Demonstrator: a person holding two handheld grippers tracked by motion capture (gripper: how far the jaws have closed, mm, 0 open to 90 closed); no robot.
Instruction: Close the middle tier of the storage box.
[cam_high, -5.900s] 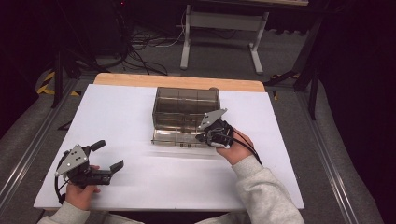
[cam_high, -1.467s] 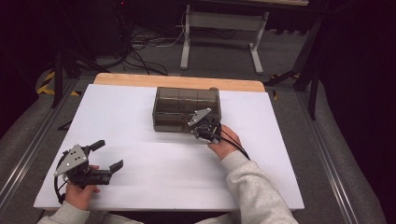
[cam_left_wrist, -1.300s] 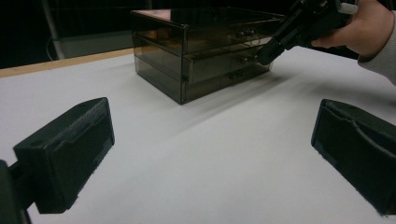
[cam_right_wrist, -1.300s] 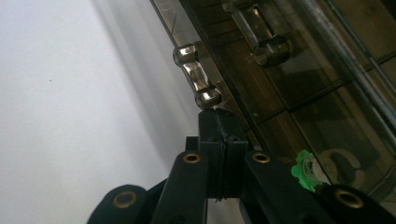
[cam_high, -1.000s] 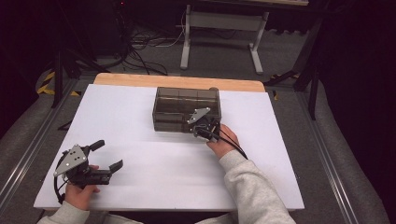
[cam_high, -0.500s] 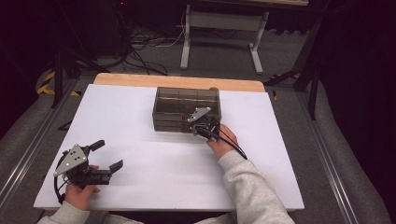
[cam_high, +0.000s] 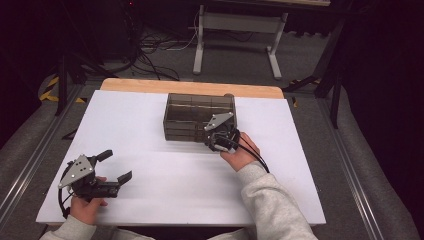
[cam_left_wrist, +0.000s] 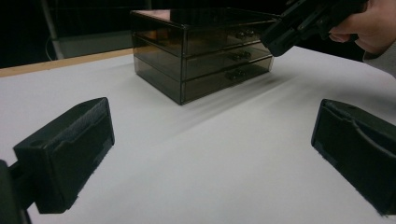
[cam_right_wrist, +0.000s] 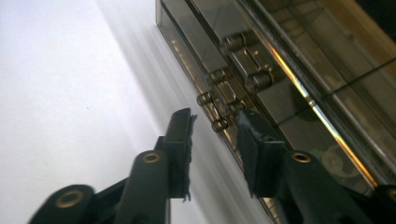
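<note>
A smoky see-through drawer box (cam_high: 192, 112) stands at the table's far middle with all of its drawers pushed in. My right gripper (cam_high: 209, 141) is at the box's front right, low by the bottom drawer. In the right gripper view its jaws (cam_right_wrist: 215, 122) have just been opening. The small metal handle (cam_right_wrist: 219, 124) sits between the tips, and the pads are off it. My left gripper (cam_high: 116, 165) rests wide open and empty at the near left, far from the box (cam_left_wrist: 201, 51).
The white table top (cam_high: 150, 165) spreads between the two hands. A wooden strip (cam_high: 190, 87) runs along the far edge. Beyond it are a dark floor, cables and a metal stand (cam_high: 235, 30).
The drawer that stood pulled out in the oldest frame is now pushed in, and my right hand has moved in with it toward the box. The left gripper has stayed put.
</note>
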